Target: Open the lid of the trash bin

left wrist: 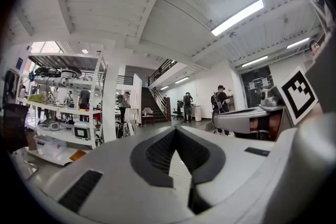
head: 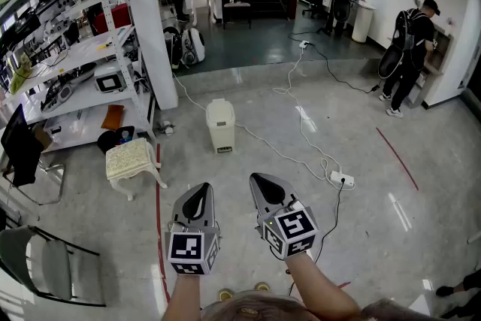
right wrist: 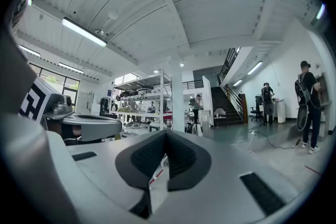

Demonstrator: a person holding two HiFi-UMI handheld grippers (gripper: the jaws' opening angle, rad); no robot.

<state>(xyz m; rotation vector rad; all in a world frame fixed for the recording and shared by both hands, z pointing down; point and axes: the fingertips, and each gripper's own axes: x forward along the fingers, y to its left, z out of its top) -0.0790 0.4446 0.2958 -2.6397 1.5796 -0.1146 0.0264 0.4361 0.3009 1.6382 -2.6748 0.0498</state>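
Cream trash bin (head: 220, 130), lid (head: 219, 107) down, left gripper (head: 201, 191), right gripper (head: 259, 181), jaws together

Bright, even light from ceiling tubes (left wrist: 237, 17) at one o'clock; floor (head: 398, 210) glare at four o'clock (faint streaks); fisheye edges bend, corners black.

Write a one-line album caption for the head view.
The left claw and right claw, both shut and empty, point toward a cream trash bin, lid closed, across the floor.
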